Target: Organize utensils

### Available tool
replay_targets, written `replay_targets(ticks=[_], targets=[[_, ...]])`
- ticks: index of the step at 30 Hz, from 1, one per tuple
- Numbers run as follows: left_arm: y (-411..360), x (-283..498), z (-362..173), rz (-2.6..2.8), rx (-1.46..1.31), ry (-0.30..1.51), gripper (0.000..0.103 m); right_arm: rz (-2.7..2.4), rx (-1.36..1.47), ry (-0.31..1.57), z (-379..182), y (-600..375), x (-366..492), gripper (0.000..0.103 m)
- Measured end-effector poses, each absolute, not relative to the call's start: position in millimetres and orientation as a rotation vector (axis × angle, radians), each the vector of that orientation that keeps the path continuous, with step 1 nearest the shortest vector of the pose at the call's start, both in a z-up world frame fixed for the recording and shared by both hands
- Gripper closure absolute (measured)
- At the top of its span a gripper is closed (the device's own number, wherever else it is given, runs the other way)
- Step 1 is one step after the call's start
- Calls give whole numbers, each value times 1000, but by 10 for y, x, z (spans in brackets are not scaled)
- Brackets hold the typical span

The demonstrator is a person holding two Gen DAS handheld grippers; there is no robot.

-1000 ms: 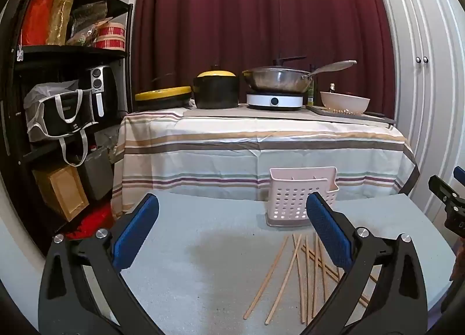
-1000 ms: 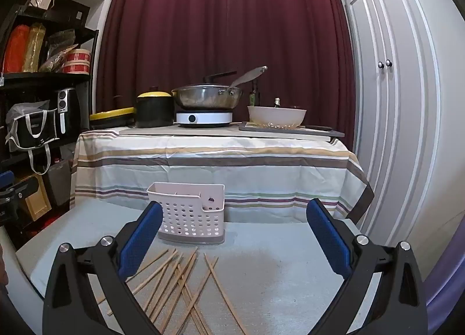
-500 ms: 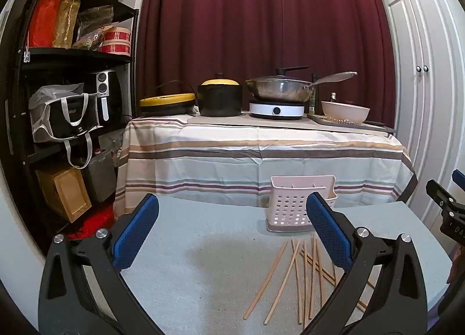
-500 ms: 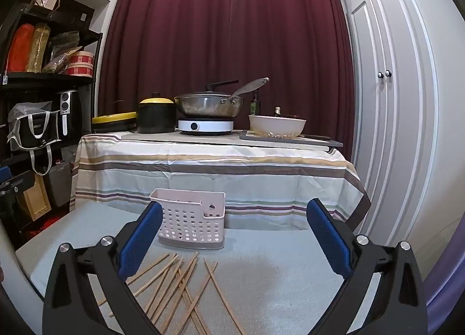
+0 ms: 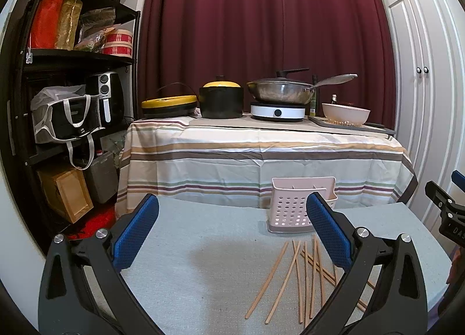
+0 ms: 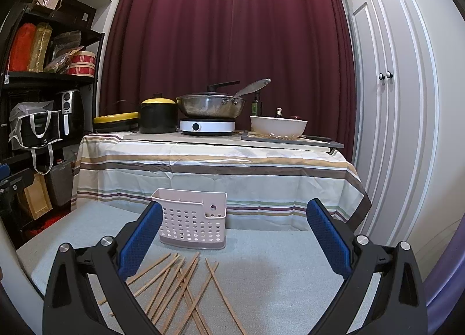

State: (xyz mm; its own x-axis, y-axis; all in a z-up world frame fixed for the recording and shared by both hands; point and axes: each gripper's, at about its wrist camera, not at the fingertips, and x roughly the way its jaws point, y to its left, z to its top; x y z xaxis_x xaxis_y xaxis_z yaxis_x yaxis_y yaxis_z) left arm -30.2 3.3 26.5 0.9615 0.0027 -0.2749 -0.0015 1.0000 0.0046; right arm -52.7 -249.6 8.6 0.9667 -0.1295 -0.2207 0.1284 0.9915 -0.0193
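Several wooden chopsticks (image 5: 302,274) lie scattered on the pale grey table (image 5: 203,247); they also show in the right wrist view (image 6: 180,285). A pale pink perforated utensil basket (image 5: 293,207) stands upright just behind them, also in the right wrist view (image 6: 191,221). My left gripper (image 5: 231,230) is open and empty, held above the table to the left of the chopsticks. My right gripper (image 6: 232,233) is open and empty, above the chopsticks and in front of the basket. The right gripper's body shows at the left view's right edge (image 5: 447,213).
Behind the grey table stands a table with a striped cloth (image 5: 261,154) carrying pots, a wok on a hotplate (image 5: 277,111) and a bowl (image 5: 345,114). A black shelf unit (image 5: 72,102) is at left, white cupboard doors (image 6: 389,102) at right.
Both grippers have tilted or risen slightly, so the scene sits lower in both views. Both stay open. Chopsticks and basket have not moved.
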Motion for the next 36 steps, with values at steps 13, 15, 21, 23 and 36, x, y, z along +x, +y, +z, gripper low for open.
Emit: replay_targets(ticks=[13,15,21,23,36], targets=[[43,-318,262,4,5,275,4,-127,-7,217,65,-2489,-542,7],[43,-318,263,4,5,275,4,-126,-7,218,61,-2487,-543,7],[53,-326,262,4,7,273,4,-128,-8,217,57,-2481,-544,7],[58,-348,268,4,5,271,4,-127,-7,216,49,-2474,-553,7],[68,-355,262,3,5,270,4,-125,-15,214,43,-2454,-557,7]])
